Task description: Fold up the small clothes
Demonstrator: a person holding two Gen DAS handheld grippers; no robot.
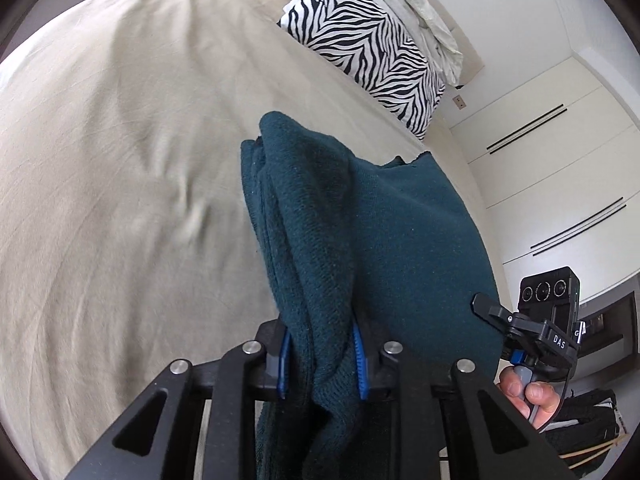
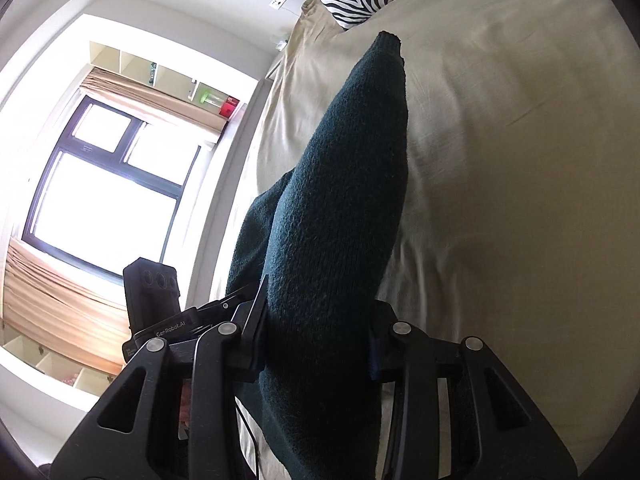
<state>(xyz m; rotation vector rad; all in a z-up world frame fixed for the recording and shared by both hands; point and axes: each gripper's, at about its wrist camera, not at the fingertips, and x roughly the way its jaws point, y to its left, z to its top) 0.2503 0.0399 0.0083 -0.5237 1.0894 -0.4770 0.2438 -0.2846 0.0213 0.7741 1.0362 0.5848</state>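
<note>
A dark teal knitted garment hangs above the beige bed sheet, stretched between both grippers. My left gripper is shut on a bunched edge of it, its blue pads pressing the cloth from both sides. In the right wrist view the same garment drapes forward over my right gripper, whose jaws clamp a thick fold. The right gripper also shows at the right of the left wrist view, biting the garment's far edge, with a person's fingers on its handle. The left gripper body shows left in the right wrist view.
A zebra-print pillow with a pale crumpled cloth on it lies at the head of the bed. White wardrobe doors stand to the right. A bright window with tan curtains is beyond the bed's left side.
</note>
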